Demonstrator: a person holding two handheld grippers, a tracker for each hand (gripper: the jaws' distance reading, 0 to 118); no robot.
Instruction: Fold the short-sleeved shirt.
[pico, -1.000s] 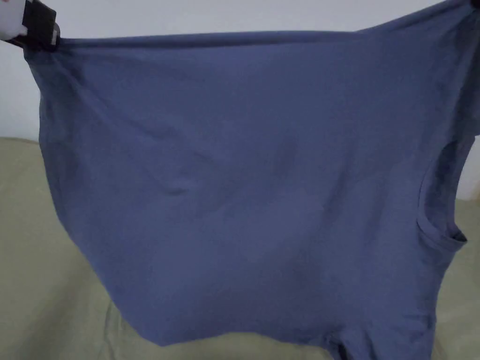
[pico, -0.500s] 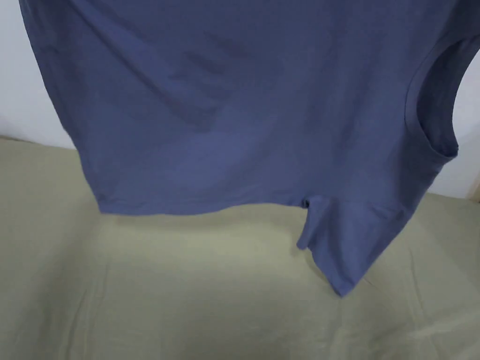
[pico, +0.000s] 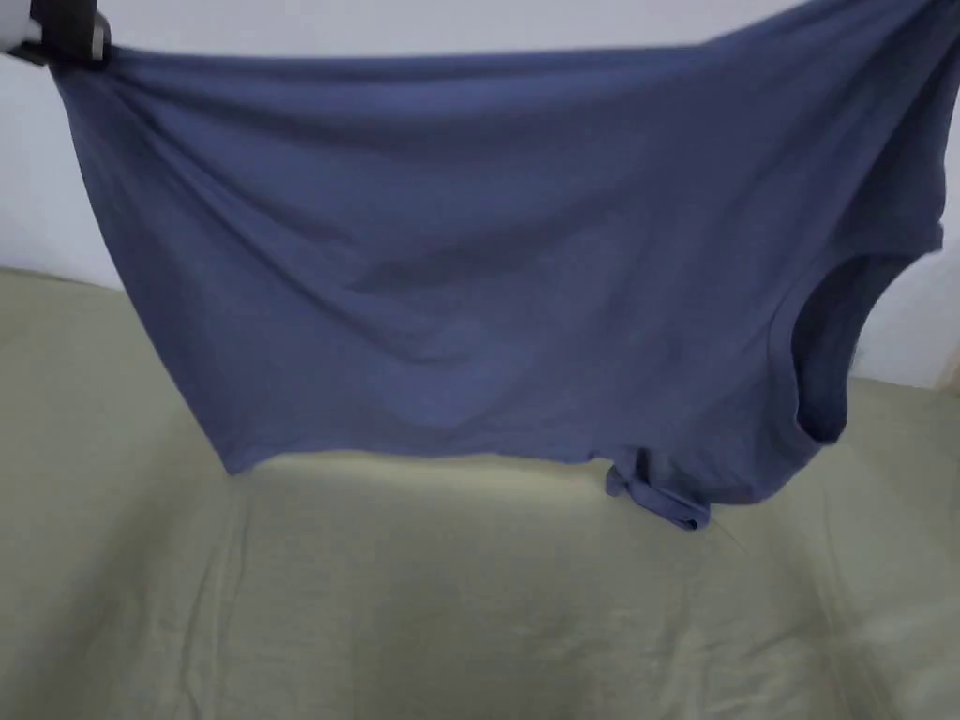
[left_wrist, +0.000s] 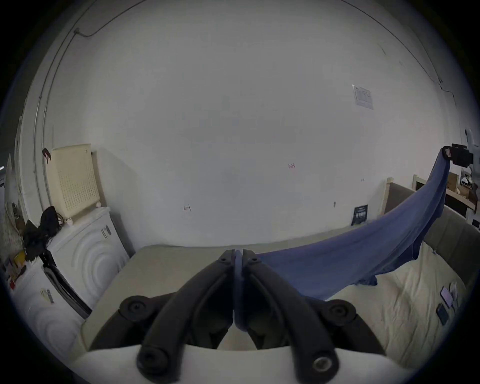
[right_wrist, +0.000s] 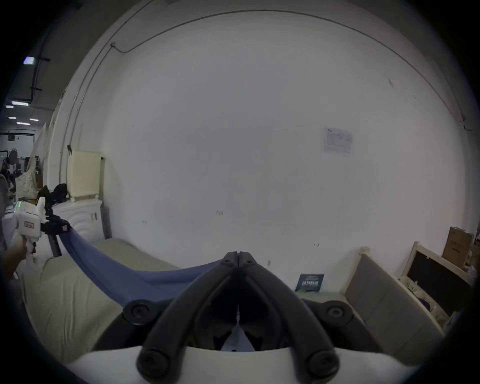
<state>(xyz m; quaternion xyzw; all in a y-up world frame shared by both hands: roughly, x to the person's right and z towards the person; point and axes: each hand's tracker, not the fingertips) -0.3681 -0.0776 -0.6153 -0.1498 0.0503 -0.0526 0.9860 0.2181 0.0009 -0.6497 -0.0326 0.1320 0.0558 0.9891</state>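
Observation:
A blue short-sleeved shirt (pico: 487, 281) hangs stretched sideways in the air above the bed (pico: 469, 609). My left gripper (pico: 66, 33) is shut on its upper left corner; its jaws (left_wrist: 238, 256) pinch the blue cloth (left_wrist: 350, 259). My right gripper (right_wrist: 238, 257) is shut on the other upper corner, with cloth showing between the jaws, and it also appears far right (left_wrist: 446, 153). The neck opening (pico: 825, 356) faces right. A sleeve (pico: 666, 502) droops lowest, near or on the sheet. The left gripper (right_wrist: 63, 228) holds the shirt (right_wrist: 124, 275) taut.
The bed has a wrinkled olive sheet (right_wrist: 65, 285) and stands against a white wall. A grey headboard (right_wrist: 384, 298) is on the right, and a white appliance (left_wrist: 85, 254) on the left. Small flat items (left_wrist: 446, 298) lie on the sheet near the headboard.
The shirt's lower edge has swung up and away, from near the picture's bottom to mid-height. Half a second ago the top edge was above the picture; it has come back down.

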